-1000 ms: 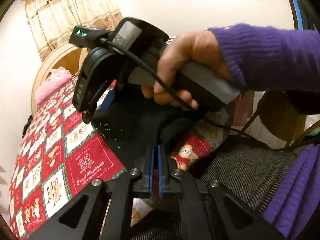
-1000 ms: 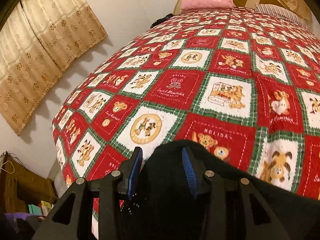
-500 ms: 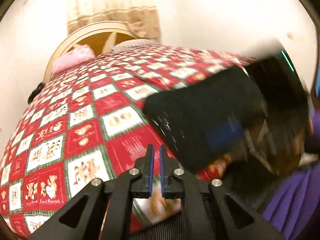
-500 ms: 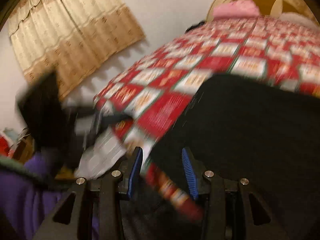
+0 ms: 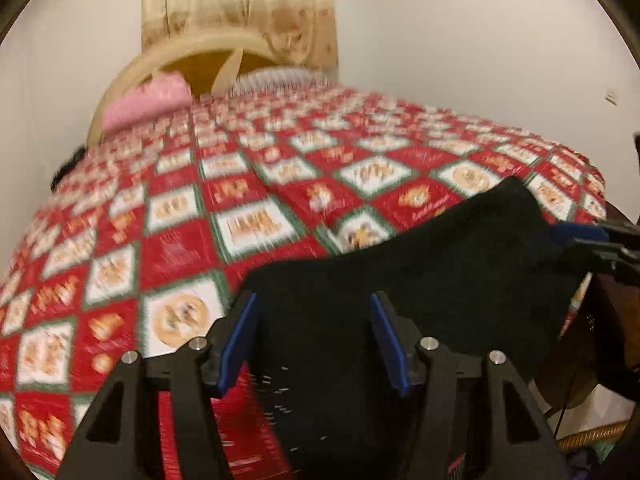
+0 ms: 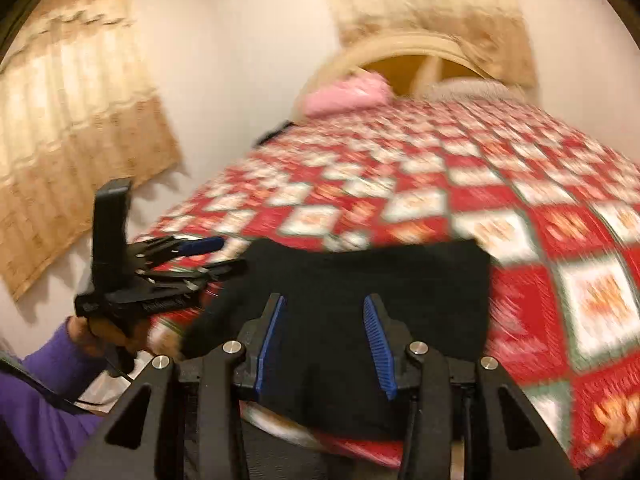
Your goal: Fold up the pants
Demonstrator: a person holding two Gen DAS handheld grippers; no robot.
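The black pants [image 5: 404, 280] lie as a folded slab on the red patchwork quilt [image 5: 180, 240], near the foot edge of the bed. My left gripper [image 5: 314, 340] hovers over their left end. Its jaws are opening, the blue pads stand well apart, and nothing is pinched between them. My right gripper [image 6: 324, 340] stands open above the pants [image 6: 360, 280], pads apart and clear of the cloth. In the right wrist view the left gripper [image 6: 216, 256] shows at the pants' left edge, held by a hand in a purple sleeve [image 6: 48, 384]. The right gripper [image 5: 576, 240] enters the left wrist view at the pants' right end.
A pink pillow [image 5: 148, 104] and a striped pillow [image 5: 276, 78] lie against the arched wooden headboard [image 5: 192, 50]. Beige curtains [image 6: 68, 128] hang on the white walls. Dark wooden furniture [image 5: 600, 340] stands off the bed's right corner. The whole picture is motion-blurred.
The left jaws, shut in both earlier frames, now stand apart. The two grippers, crossed close together a second ago, have swung out to opposite ends of the pants.
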